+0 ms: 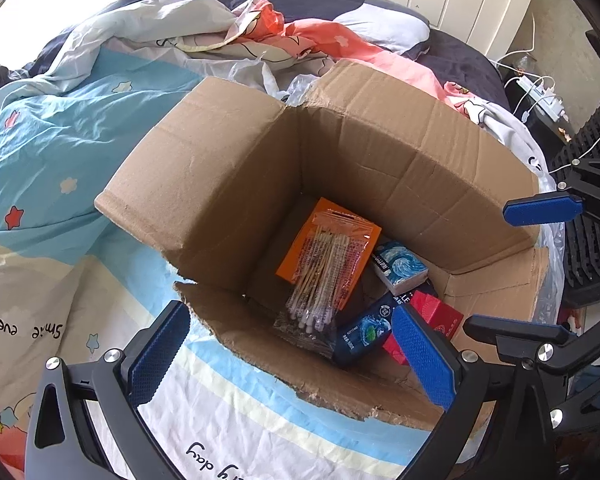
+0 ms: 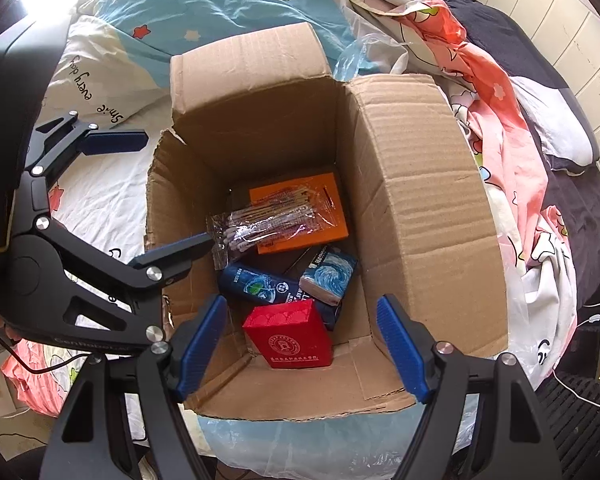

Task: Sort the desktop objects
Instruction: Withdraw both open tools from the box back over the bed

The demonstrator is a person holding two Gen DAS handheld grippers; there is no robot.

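down inside the cardboard box, which is parked on a rumpled star-print duvet, a little pile of stuff is seen: an orange packet of cotton swabs lying on top toward the far wall, a dark blue pack beside a small box with a swirly blue print, and a red box nearest the right wrist camera. the left gripper is held over the near torn edge of the box, its jaws spread wide with nothing pinched between them. the right gripper is hung above the red box, jaws apart and nothing gripped. a white power strip is spotted off by the bed's edge.
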